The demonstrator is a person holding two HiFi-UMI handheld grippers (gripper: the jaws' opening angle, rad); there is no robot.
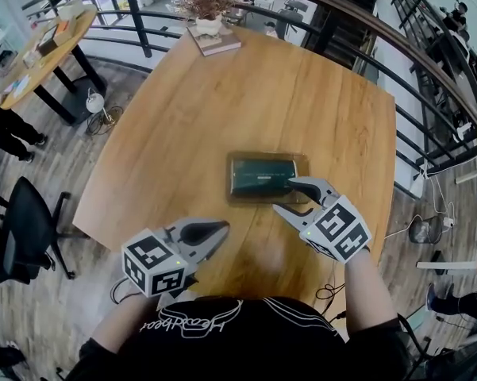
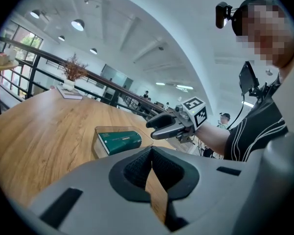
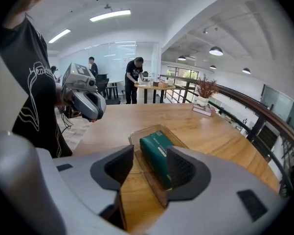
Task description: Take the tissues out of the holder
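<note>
A dark green tissue pack [image 1: 262, 176] lies flat in a clear plastic holder [image 1: 232, 199] on the wooden table [image 1: 246, 101]. My right gripper [image 1: 290, 198] is open just right of the holder's near corner. In the right gripper view its jaws frame the pack [image 3: 159, 153] and the holder [image 3: 137, 136] without touching them. My left gripper [image 1: 213, 233] hovers shut and empty over the table's near edge, well left of the holder. The left gripper view shows the pack [image 2: 120, 141] and the right gripper [image 2: 155, 126] beyond the left gripper's [image 2: 151, 150] closed tips.
A potted dry plant [image 1: 209, 24] and a book [image 1: 216, 43] stand at the table's far edge. A curved railing [image 1: 357, 22] runs behind. A round side table [image 1: 44, 50] and a black office chair [image 1: 24, 221] stand to the left, with people in the background.
</note>
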